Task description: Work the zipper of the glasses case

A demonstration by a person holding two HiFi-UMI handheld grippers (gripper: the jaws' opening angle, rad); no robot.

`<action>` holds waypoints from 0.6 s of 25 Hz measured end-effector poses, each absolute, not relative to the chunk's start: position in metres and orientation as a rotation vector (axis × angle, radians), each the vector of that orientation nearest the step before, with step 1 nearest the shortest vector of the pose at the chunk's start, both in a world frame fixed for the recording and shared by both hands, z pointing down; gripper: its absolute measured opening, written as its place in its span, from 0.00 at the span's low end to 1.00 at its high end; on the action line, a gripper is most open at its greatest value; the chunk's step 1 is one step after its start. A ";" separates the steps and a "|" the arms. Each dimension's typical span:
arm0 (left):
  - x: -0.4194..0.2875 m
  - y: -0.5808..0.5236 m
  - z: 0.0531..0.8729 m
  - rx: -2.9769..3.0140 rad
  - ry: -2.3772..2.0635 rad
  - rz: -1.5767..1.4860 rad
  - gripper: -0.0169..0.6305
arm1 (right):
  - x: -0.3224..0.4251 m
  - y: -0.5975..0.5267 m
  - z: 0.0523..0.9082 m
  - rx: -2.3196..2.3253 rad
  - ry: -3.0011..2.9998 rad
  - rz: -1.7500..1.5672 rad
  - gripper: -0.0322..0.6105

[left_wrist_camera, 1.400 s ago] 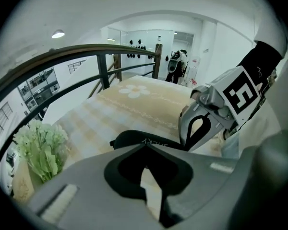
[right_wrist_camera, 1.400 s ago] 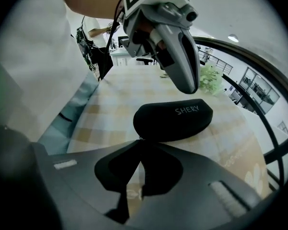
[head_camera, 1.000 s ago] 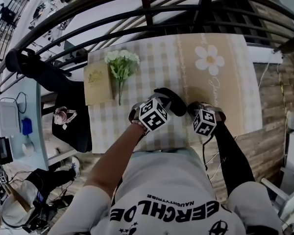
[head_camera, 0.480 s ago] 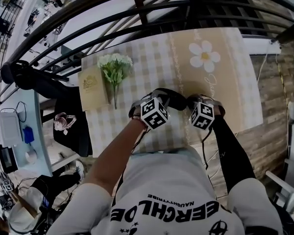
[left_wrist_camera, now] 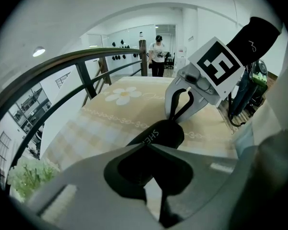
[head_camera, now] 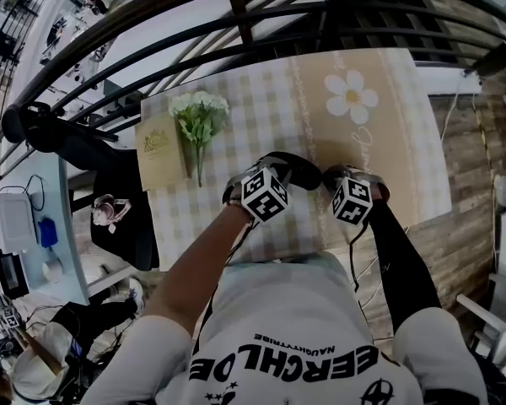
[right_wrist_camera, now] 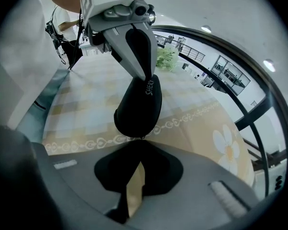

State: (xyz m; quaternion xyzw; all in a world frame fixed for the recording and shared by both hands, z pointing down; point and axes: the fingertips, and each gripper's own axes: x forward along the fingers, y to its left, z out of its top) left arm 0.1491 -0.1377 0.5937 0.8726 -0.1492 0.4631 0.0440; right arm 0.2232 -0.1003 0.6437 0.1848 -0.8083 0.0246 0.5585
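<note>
My left tongs point(left_wrist_camera: 149, 146) are clamped on one end of the glasses case point(right_wrist_camera: 139, 109), and my right tongs point(right_wrist_camera: 143, 140) are pinched together at the tip on its other end. I cannot tell whether the zipper pull itself sits between them. The glasses case stretches between the two tongs over the near part of the worktop point(head_camera: 236, 133), above the checked cloth point(right_wrist_camera: 101, 99) and just short of its tan half with the white daisy point(head_camera: 351, 96). It is a black, oblong case with rounded ends and a smooth matte skin. White lettering runs along one side. The zipper line is lost against the black.
</note>
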 end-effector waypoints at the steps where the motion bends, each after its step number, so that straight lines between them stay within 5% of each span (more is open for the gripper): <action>1: 0.149 -0.138 0.594 2.667 -0.458 1.412 0.04 | 0.223 -0.098 0.643 0.434 -1.906 0.061 0.10; 15: 0.149 -0.139 0.593 2.675 -0.448 1.400 0.04 | 0.214 -0.075 0.639 0.464 -1.906 0.107 0.10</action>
